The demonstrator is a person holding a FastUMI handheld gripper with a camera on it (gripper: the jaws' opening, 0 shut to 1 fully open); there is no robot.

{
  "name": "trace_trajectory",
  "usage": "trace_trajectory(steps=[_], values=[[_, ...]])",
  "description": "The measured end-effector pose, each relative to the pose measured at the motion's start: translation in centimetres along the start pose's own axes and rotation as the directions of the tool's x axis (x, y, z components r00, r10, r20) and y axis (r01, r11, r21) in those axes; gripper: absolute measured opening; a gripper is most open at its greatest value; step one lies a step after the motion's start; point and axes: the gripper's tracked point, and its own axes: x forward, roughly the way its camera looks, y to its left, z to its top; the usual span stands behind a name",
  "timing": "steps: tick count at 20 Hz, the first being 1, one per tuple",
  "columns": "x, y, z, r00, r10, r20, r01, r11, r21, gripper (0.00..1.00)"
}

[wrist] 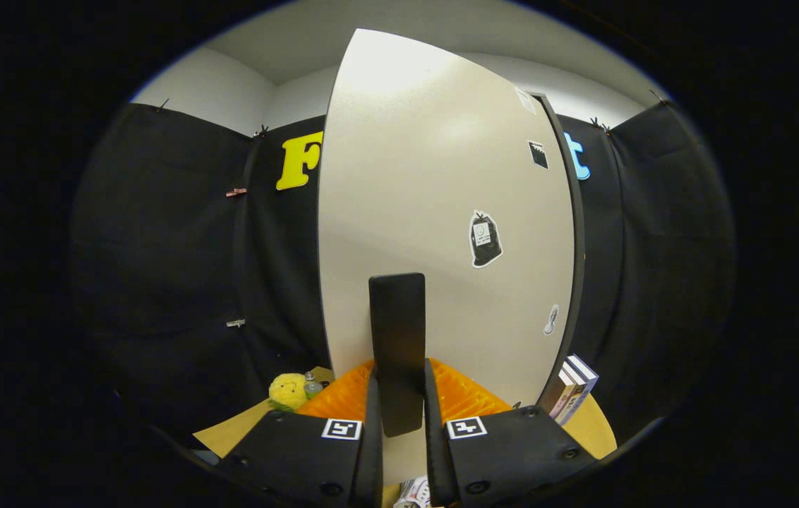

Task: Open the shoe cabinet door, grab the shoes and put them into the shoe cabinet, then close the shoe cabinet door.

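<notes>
The shoe cabinet door (442, 212) rises straight ahead, a tall pale panel with a few small stickers on it. A black upright handle (397, 317) is fixed low on the door. My gripper (399, 384) is shut on this handle, one finger pressing on each side of its lower end. A dark edge runs down the door's right side (576, 268). I cannot tell whether the door stands ajar.
A yellow plush toy (288, 390) and a small bottle (312, 384) sit on the tan surface (230, 432) left of the door's foot. A few books (574, 391) lean at the door's lower right corner. Black cloth walls close in on both sides.
</notes>
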Motion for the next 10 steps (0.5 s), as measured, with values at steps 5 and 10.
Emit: trace_trajectory(steps=[5,10], values=[[-2.4,-2.0,0.0,1.0,-0.004,-0.013,0.004,1.0,0.013,0.29],[-4.5,-4.3,0.0,0.999,-0.047,-0.019,0.048,0.998,0.035,0.28]])
